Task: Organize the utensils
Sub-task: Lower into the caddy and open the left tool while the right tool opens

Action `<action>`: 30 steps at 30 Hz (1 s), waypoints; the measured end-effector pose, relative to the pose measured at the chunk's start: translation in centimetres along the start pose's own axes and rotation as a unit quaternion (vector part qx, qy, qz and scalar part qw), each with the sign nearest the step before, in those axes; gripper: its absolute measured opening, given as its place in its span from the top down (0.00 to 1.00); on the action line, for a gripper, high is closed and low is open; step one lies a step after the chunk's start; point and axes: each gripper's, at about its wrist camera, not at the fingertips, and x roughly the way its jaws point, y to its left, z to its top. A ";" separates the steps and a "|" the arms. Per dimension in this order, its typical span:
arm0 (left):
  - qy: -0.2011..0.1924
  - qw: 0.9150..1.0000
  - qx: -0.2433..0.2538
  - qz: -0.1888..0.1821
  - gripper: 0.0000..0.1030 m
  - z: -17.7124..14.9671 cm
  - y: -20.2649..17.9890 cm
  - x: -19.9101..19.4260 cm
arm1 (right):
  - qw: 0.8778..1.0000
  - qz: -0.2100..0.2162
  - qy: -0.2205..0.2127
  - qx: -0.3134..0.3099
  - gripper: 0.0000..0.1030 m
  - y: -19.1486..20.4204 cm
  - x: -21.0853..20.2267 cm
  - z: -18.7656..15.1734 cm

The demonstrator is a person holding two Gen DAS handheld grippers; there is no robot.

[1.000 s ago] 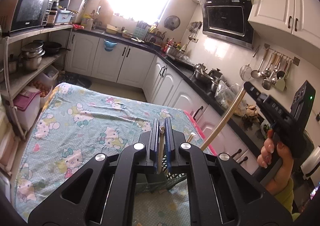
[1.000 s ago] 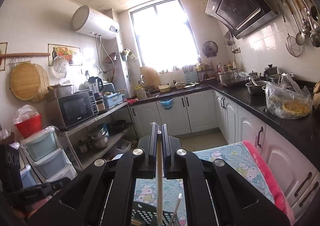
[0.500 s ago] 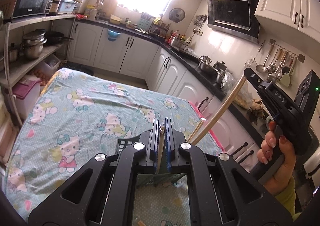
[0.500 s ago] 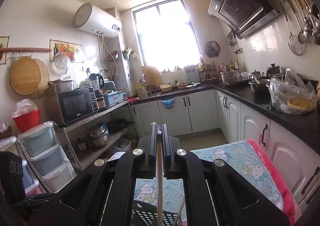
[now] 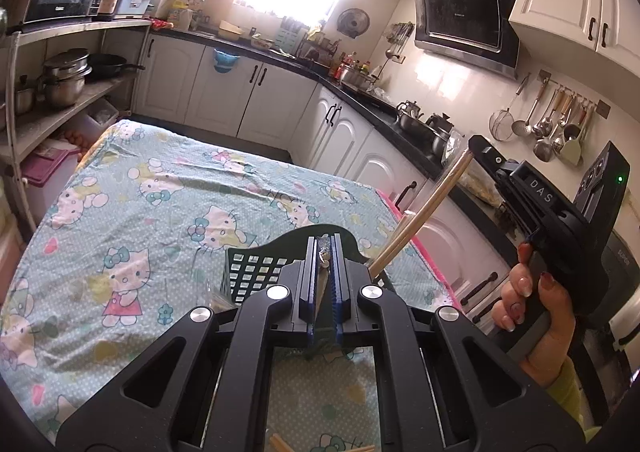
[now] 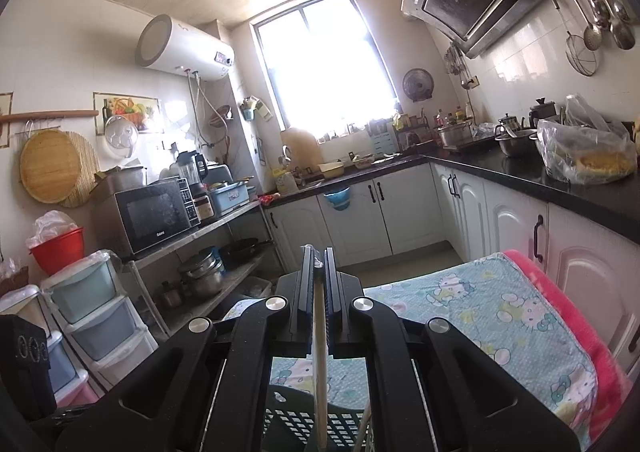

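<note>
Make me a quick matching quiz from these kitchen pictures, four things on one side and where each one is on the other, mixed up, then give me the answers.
Things:
1. microwave
2. water heater
3. black slotted basket
4. long wooden stick

Places:
A. on the cartoon-print cloth
B. clamped in the right hand-held gripper
C. high on the wall left of the window
D. on the top metal shelf

Pairs: 1-D, 2-C, 3-A, 4-B
</note>
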 end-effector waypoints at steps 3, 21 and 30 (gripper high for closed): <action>-0.003 1.000 0.003 0.005 0.97 -0.4 -0.1 0.0 | 1.000 -0.004 0.000 0.002 0.95 -0.2 0.1 -0.6; 0.001 1.000 -0.012 0.016 0.84 -2.0 0.7 -0.1 | 0.999 -0.037 0.021 0.011 0.75 -2.3 -1.3 -2.6; -0.010 0.999 -0.010 0.030 0.57 -2.3 0.9 -1.3 | 0.997 -0.066 0.043 0.005 0.69 -2.7 -2.3 -3.5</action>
